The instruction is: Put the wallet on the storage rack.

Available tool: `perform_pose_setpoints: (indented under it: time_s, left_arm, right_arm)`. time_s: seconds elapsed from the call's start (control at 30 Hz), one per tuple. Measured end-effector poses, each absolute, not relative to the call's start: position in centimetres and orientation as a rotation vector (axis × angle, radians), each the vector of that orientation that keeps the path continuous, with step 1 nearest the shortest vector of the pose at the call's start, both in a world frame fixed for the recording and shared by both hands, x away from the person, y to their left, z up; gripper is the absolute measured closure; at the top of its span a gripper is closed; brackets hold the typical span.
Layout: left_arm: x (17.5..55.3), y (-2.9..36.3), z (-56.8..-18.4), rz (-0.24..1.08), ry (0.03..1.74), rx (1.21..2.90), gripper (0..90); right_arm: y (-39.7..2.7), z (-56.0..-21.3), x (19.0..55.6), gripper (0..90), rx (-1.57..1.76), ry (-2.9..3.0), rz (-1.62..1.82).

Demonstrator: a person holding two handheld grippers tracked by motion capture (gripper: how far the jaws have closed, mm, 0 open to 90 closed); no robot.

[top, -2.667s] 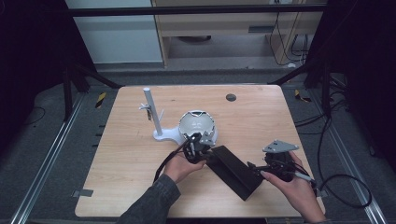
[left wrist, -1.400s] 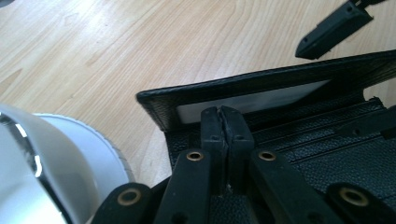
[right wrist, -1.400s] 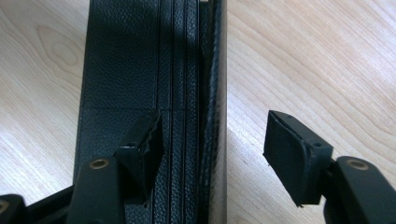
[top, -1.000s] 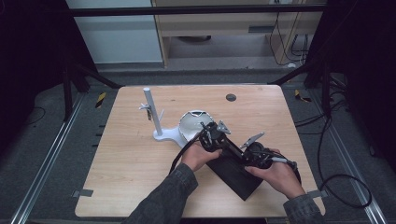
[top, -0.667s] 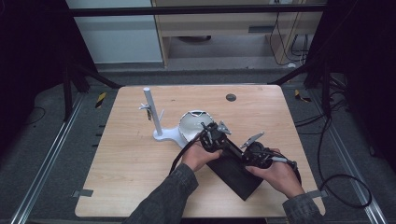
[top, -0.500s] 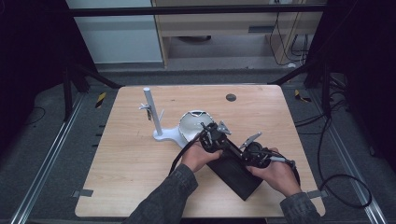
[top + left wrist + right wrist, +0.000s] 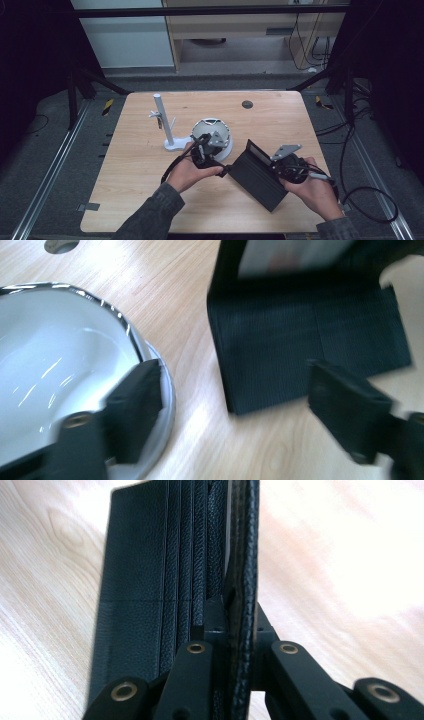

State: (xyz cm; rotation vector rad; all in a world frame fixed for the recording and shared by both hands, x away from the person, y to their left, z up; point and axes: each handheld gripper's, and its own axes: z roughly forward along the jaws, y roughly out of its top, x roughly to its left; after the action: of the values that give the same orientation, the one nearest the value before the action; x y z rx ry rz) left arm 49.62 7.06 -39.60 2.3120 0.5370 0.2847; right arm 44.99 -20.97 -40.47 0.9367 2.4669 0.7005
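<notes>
Compared with half a second earlier, the two hands stand farther apart: the left tool (image 7: pixel 204 156) has drawn back toward the white bowl (image 7: pixel 212 133), and the right tool (image 7: pixel 289 167) has shifted right with the black wallet (image 7: pixel 257 174). The wallet now lies open, one flap flat on the tabletop (image 7: pixel 135 195), the other raised. In the right tool view the jaws are pressed together on the raised flap's edge (image 7: pixel 242 570). In the left tool view the jaws are spread wide, one over the bowl's rim (image 7: pixel 150 365), the other near the wallet's flat flap (image 7: pixel 310 335), touching neither. Both forearms enter from the near edge. A white stand with an upright post (image 7: pixel 163 120) sits left of the bowl. A small dark disc (image 7: pixel 247 104) lies at the far side. Grey floor surrounds the tabletop.
</notes>
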Motion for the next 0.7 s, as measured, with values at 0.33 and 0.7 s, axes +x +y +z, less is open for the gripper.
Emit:
perform_pose_setpoints:
  time_s: [0.33,0.7]
  left_arm:
    - [48.8,10.8,-37.8,0.334,0.575,2.253,12.9]
    - [49.2,11.7,-36.5,0.333,0.541,2.221,11.1]
  right_arm:
    - [-22.7,-36.9,43.5,84.8,0.877,2.294,0.841]
    - [-21.8,-35.0,43.7,84.8,0.806,2.190,0.960]
